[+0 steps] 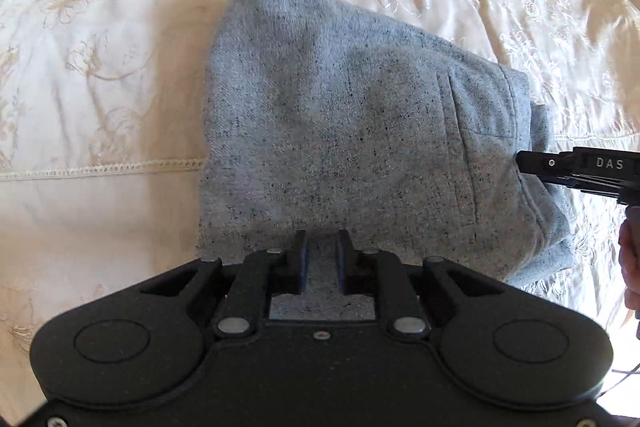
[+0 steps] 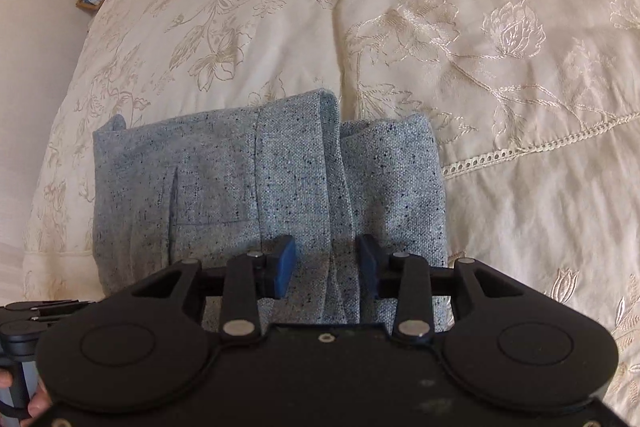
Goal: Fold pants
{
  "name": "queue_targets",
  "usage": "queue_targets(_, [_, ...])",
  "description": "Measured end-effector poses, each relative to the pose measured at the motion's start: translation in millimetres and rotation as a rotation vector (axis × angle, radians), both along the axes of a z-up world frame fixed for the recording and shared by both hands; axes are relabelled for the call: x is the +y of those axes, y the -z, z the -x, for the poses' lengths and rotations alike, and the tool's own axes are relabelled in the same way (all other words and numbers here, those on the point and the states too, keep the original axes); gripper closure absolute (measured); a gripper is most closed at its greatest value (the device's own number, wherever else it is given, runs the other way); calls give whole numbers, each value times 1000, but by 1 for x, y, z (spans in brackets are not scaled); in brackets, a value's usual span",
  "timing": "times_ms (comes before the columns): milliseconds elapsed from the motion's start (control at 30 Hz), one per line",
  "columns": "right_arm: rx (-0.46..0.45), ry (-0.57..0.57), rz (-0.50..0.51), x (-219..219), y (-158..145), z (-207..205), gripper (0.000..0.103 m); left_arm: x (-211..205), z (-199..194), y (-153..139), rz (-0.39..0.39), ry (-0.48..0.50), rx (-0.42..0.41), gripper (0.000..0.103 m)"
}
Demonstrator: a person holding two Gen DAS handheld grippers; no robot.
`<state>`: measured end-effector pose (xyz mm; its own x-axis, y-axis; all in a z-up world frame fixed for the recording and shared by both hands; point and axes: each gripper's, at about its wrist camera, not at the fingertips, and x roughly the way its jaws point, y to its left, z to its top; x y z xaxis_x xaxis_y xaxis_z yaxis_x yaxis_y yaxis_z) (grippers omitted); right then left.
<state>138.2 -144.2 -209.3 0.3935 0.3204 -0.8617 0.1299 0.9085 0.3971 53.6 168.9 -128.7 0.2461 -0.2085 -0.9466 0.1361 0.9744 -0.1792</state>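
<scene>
Grey pants lie folded on the cream bedspread. Left gripper sits over the near edge, jaws narrow w/ fabric between, prob. not clamped. Right gripper wide apart over the right-end folds.

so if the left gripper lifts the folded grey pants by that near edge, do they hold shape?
Probably not. The pants look like soft knit, so they would likely droop. Layers at the waistband end sit loose and may slide apart. The satin bedspread probably gives little grip.

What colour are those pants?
Pants: light grey-blue with dark flecks, clearest in the right wrist view.
</scene>
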Motion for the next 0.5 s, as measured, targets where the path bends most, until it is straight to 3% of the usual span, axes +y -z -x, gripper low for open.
queue_targets(200, [-15, -3, -63, -1, 5, 4, 63, 16, 13, -21, -77, 24, -103, 81])
queue_targets(233, [-12, -11, -76, -1, 6, 4, 68, 18, 12, -22, -83, 25, -109, 81])
queue_targets(300, [-12, -10, -75, 2, 1, 7, 95, 23, 9, -25, -86, 20, -118, 81])
queue_targets(400, [-82, -73, 45, 24, -32, 15, 96, 28, 6, -33, -81, 6, -137, 81])
queue_targets(500, [-189, -90, 91, 35, -78, 32, 97, 28, 0, -45, -47, 4, -161, 81])
